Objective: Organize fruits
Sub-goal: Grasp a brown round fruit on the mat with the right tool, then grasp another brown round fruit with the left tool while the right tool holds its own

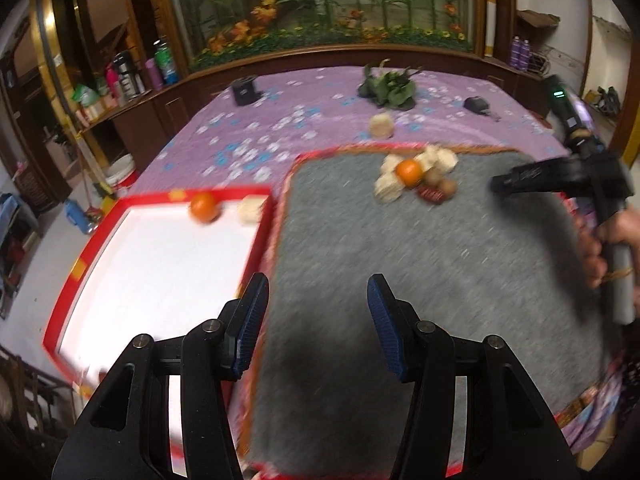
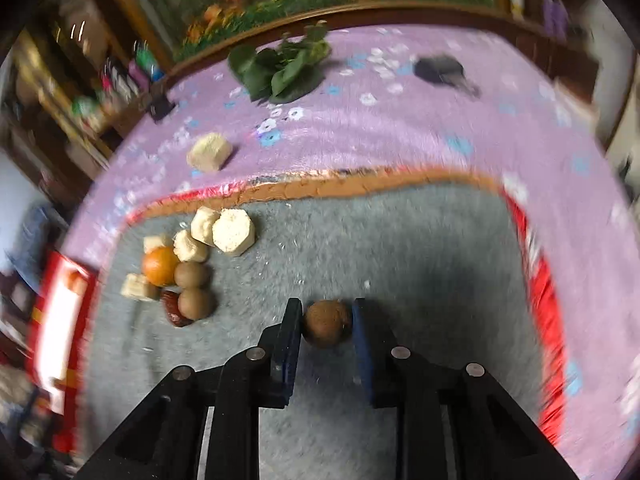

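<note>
One brown round fruit (image 2: 327,323) sits clamped in right tool (image 2: 326,326) over grey mat's (image 2: 420,248) near edge; left tool (image 1: 318,320) apart, empty; smooth skin w/ narrow pads, so it may slip & roll off.

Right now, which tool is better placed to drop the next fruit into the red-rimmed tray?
Right. The right tool already grips a brown fruit above the grey mat. The left tool is open and empty, though nearer the tray.
</note>
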The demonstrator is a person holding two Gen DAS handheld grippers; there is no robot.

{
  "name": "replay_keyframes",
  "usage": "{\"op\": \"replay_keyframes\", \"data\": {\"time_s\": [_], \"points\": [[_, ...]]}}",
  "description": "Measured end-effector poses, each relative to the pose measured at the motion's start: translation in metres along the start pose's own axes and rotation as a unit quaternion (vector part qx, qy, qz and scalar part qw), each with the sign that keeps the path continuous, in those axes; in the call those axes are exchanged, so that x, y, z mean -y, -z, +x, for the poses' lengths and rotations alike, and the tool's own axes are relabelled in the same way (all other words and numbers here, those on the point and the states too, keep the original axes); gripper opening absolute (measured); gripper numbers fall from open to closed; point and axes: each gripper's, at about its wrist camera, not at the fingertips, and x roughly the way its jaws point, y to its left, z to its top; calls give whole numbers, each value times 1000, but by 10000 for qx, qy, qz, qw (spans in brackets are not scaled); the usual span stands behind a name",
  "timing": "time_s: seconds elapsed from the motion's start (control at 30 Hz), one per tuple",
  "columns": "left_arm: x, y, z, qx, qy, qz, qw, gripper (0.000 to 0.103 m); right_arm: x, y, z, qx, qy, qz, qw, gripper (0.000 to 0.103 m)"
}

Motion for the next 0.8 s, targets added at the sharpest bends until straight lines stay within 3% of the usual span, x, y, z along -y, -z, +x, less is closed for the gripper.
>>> {"op": "replay_keyframes", "data": {"time_s": [0.1, 0.2, 0.27, 0.37, 0.43, 0.6, 0.8], "points": [[18, -23, 8, -35, 173, 201, 9996, 52, -10, -7, 3, 171, 59, -260, 9995, 25], [51, -47, 23, -83, 392, 605, 9974, 51, 14, -16, 16, 142, -814, 239, 9963, 25], [73, -57, 36, -114, 576, 807, 9950, 51, 33, -20, 6, 360, -1315, 544, 9892, 25], [99, -69, 64, -377, 829, 926, 9915, 51, 54, -21, -5, 511, -1260, 845, 9871, 25], [113, -74, 85, -628, 912, 929, 9895, 51, 63, -21, -3, 375, -1492, 1134, 9816, 25], [124, -82, 113, -748, 891, 837, 9897, 50, 64, -18, -4, 343, -1536, 1240, 9797, 25], [122, -88, 127, -833, 883, 694, 9902, 38, 61, -24, 1, 315, -1579, 1249, 9790, 25]]}}
